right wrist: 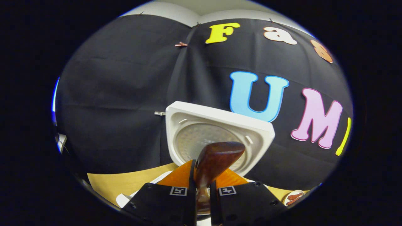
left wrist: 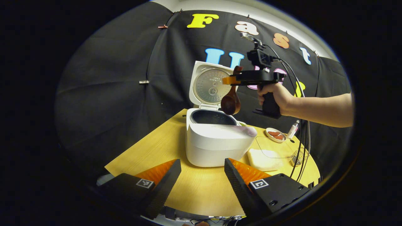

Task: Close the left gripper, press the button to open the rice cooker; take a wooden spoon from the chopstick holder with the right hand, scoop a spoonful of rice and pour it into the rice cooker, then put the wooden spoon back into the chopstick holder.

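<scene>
We're at the pour step. The rice cooker (left wrist: 216,138) sits on the wooden table (left wrist: 194,188) with its lid (left wrist: 211,84) up, so the button press is done, judging by the open lid. The inner pot (left wrist: 213,117) is exposed and looks dark; we can't tell whether any rice is in it yet.

The right gripper (left wrist: 228,80), in a person's hand (left wrist: 274,95), is above the cooker's right rear edge, in front of the raised lid. Its jaws are clamped on the handle of the wooden spoon (left wrist: 230,102). In the left gripper view the spoon hangs bowl-down, with the bowl just over the pot's rim. In the right gripper view the spoon (right wrist: 216,157) runs between the two fingers (right wrist: 176,196) and both press on it, with the lid (right wrist: 220,125) behind.

We can't tell whether rice is in the spoon bowl; it's too dark.

The left gripper (left wrist: 202,175) is in front of the cooker, low over the table, jaws apart, holding nothing and touching nothing.

To the right of the cooker are a white block (left wrist: 263,160), a small dish (left wrist: 275,135) with something red on it, a small bottle (left wrist: 292,129) and a wire basket (left wrist: 298,157). We can't identify the chopstick holder for certain.

Next move, our call: finish tipping over the pot, keep the bowl inside the rim, then carry the spoon right of the cooker to the holder and open the jaws only once the handle is seated.
</scene>
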Motion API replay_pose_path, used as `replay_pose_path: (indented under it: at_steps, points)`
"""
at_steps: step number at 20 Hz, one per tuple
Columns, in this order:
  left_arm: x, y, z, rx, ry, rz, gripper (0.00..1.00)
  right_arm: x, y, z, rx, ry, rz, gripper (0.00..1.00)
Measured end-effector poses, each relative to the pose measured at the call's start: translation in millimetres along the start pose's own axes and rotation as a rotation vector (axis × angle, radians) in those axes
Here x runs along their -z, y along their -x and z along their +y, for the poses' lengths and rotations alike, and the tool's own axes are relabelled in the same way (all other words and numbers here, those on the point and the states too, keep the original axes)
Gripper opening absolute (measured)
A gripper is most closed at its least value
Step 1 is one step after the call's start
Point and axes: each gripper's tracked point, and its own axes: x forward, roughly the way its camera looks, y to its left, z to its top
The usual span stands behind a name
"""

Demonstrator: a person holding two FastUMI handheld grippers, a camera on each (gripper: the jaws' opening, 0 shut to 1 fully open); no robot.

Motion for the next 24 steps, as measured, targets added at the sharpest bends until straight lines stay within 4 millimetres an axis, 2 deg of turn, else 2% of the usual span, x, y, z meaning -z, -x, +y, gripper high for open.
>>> replay_pose_path:
  at_steps: [3, 4, 5, 6, 8, 10, 13, 15, 18, 22, 24]
  points:
    - [-2.6, 1.5, -16.3, 0.028, -0.003, -0.006, 0.96, -18.1, 44.0, -49.2, 0.065, -0.06, -0.048, 0.21]
    - [-2.3, 1.2, -23.4, 0.04, -0.004, -0.006, 0.96, -24.9, 61.6, -67.6, 0.091, -0.084, -0.063, 0.17]
    - [-2.4, -0.5, -30.6, 0.049, -0.008, -0.004, 0.96, -31.8, 79.1, -87.2, 0.12, -0.109, -0.077, 0.21]
    - [-2.0, -2.7, -38.6, 0.059, -0.013, -0.003, 0.96, -36.6, 98.2, -106.9, 0.149, -0.138, -0.091, 0.21]
    - [-1.2, -6.5, -53.8, 0.076, -0.03, -0.003, 0.96, -38.5, 134.0, -147.2, 0.21, -0.179, -0.104, 0.21]
    - [-1.4, -10.9, -69.1, 0.091, -0.047, 0.0, 0.96, -32.1, 165.6, -186.3, 0.269, -0.211, -0.106, 0.21]
    - [-0.8, -16.3, -92.5, 0.105, -0.069, 0.007, 0.96, -11.1, 210.5, -239.4, 0.353, -0.234, -0.085, 0.21]
    - [0.1, -19.3, -108.3, 0.109, -0.085, 0.011, 0.96, 12.2, 237.3, -273.6, 0.405, -0.257, -0.058, 0.21]
    - [0.1, -22.9, -125.7, 0.106, -0.103, 0.017, 0.96, 40.2, 268.0, -315.6, 0.472, -0.295, -0.033, 0.21]
    - [-0.4, -28.4, -140.7, 0.079, -0.12, 0.028, 0.95, 89.8, 297.9, -356.6, 0.539, -0.343, 0.018, 0.21]
    - [-3.0, -29.8, -143.3, 0.056, -0.128, 0.027, 0.96, 113.0, 311.2, -369.4, 0.563, -0.355, 0.042, 0.21]
